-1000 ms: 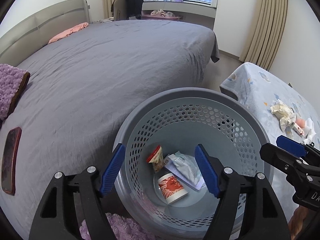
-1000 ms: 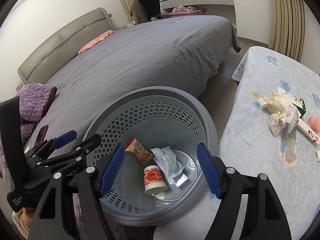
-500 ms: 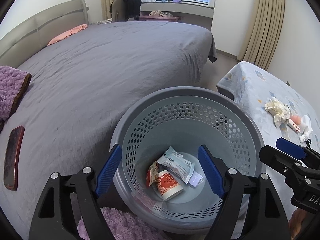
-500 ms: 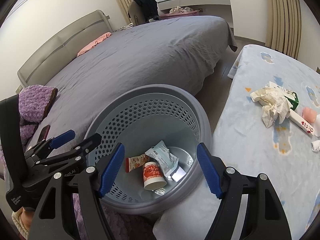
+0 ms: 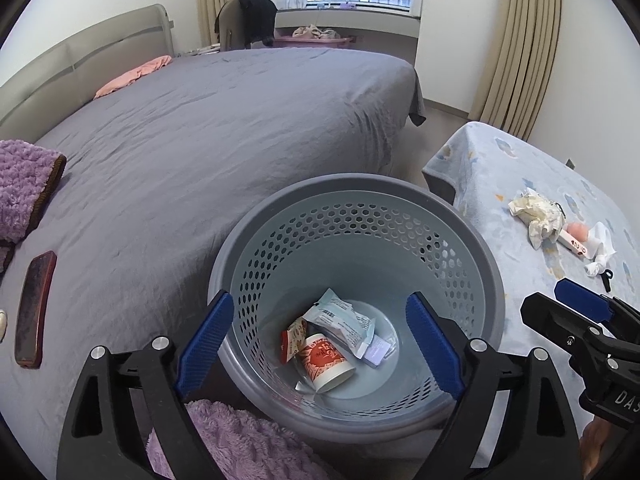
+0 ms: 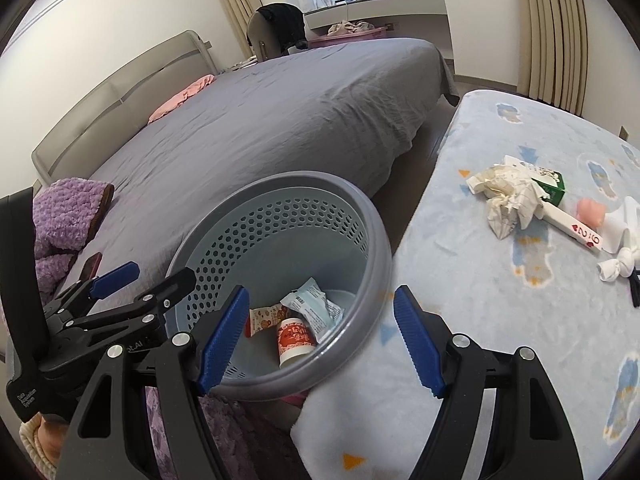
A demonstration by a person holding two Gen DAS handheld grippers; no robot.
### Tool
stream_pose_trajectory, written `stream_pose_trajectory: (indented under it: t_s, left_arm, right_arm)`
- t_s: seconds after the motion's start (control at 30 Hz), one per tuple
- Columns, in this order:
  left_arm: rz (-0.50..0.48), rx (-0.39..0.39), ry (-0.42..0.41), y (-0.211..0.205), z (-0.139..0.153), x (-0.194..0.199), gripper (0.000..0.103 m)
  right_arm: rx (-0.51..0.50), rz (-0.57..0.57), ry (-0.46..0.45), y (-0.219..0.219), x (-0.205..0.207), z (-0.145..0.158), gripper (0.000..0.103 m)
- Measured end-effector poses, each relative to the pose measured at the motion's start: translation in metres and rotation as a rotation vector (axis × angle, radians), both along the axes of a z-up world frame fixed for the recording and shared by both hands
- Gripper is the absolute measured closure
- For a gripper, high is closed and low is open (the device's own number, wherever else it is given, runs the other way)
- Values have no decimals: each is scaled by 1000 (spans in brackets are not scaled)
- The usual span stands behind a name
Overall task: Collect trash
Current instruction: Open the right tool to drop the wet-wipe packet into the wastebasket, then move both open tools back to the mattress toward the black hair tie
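A grey perforated basket (image 5: 472,240) (image 6: 372,224) stands between the bed and a covered table. It holds a red-and-white cup (image 5: 326,362) (image 6: 294,340), a snack packet (image 5: 292,338) (image 6: 266,318) and a pale wrapper (image 5: 342,322) (image 6: 314,306). My left gripper (image 5: 318,346) is open and empty above the basket's near side; it also shows in the right wrist view (image 6: 144,276). My right gripper (image 6: 320,344) is open and empty over the basket's right rim. On the table lie crumpled paper (image 6: 506,196) (image 5: 538,212), a green carton (image 6: 554,188), a slim box (image 6: 576,230) and white scraps (image 6: 618,266).
A large bed with a grey sheet (image 5: 224,128) fills the left. A phone (image 5: 34,304) and a purple fleece (image 5: 24,188) lie on it. The table wears a light blue patterned cloth (image 6: 500,320). Curtains and a window are at the back.
Both grippers have drawn back and risen from the basket. The right gripper's view has swung right toward the table. The snack packet has settled flat beside the cup.
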State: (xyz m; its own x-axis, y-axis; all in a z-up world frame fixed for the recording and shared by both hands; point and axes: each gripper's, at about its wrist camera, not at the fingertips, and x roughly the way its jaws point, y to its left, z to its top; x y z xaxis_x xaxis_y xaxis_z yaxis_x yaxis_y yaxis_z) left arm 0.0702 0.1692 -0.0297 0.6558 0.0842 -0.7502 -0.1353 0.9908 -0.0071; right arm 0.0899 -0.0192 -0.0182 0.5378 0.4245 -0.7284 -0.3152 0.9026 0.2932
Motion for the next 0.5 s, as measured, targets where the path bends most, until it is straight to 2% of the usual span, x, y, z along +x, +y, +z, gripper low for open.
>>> stream_pose_trajectory:
  t_s: [0.27,0.5]
  left_arm:
    - [-29,1,-13,-22,8,-9,11]
    - [-66,0,-29,-48,20,-14,9]
  right_arm:
    - [-4,-40,-2,-24,-14,2,32]
    - [0,-111,2,-64,-28,-1,31]
